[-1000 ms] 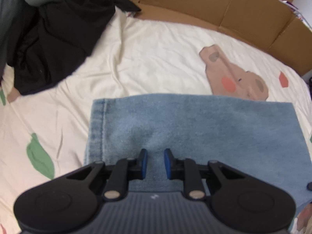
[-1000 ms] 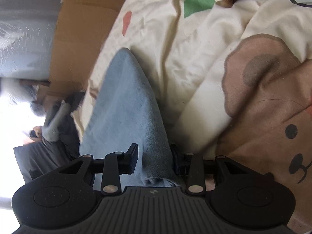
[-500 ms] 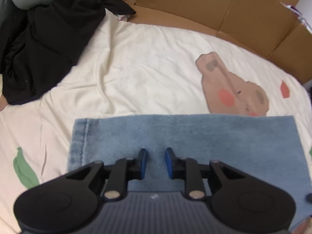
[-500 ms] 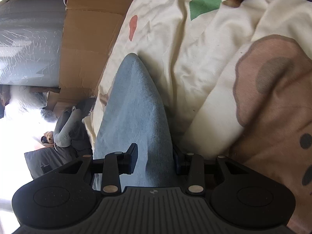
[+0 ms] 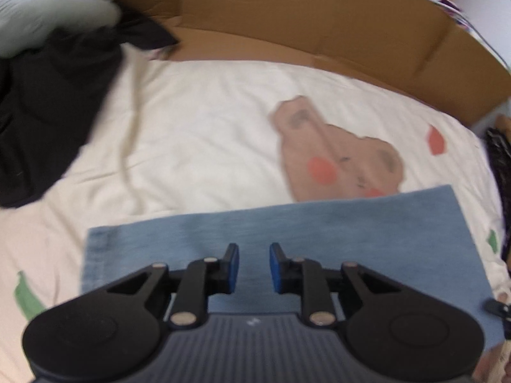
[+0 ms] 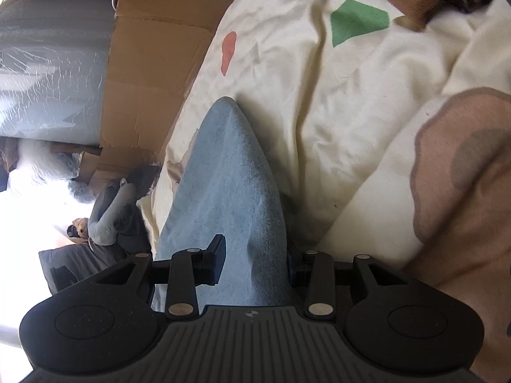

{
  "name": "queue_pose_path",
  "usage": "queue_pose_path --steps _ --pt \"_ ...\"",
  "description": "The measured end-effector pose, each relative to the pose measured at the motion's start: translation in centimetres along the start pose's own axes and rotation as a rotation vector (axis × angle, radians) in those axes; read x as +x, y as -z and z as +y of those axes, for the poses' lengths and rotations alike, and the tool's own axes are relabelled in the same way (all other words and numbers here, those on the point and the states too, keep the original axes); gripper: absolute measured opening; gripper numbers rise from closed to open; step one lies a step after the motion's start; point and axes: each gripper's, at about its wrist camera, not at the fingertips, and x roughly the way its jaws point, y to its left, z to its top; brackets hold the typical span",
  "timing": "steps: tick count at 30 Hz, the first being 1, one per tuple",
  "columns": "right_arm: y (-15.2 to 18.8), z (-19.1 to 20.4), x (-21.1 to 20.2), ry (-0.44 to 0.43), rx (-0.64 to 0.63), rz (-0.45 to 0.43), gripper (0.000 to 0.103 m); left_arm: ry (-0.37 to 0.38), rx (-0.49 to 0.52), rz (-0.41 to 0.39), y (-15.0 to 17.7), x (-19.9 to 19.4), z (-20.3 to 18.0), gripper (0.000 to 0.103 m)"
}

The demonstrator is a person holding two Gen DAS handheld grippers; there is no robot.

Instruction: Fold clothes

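Note:
A folded piece of light blue denim [image 5: 319, 233] lies flat on the cream bed sheet [image 5: 198, 134], its stitched hem at the left. My left gripper [image 5: 254, 266] hovers over the denim's near part. It is open, its blue pads [image 5: 232, 265] a little apart with only flat fabric showing between them. In the right wrist view the denim [image 6: 230, 175] rises as a narrow ridge and runs back between the fingers of my right gripper [image 6: 255, 265], which is shut on it.
A heap of black clothes [image 5: 48, 111] with a grey-green garment [image 5: 48, 22] on top lies at the far left. Cardboard walls [image 5: 287, 25] border the bed's far side. A bear print [image 5: 338, 159] marks the sheet behind the denim, whose far edge covers the print's lower part.
The left gripper has drawn back and to the right over the denim, so more sheet shows beyond it. The right gripper keeps its hold; its view has shifted slightly.

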Motion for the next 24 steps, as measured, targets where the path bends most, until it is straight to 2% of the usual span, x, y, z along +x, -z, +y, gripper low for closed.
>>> queue_pose_path --steps 9,13,24 --pt "-1.1 0.7 1.4 -0.024 -0.031 0.01 0.039 0.058 0.053 0.025 -0.3 3.8 -3.5 0.02" --pt "-1.3 0.8 2.4 -0.032 -0.052 0.02 0.039 0.057 0.067 0.026 -0.7 5.0 -4.0 0.017" --pt "-2.8 2.6 4.3 -0.024 -0.123 0.05 0.039 0.059 0.058 -0.001 -1.7 6.3 -4.9 0.017"
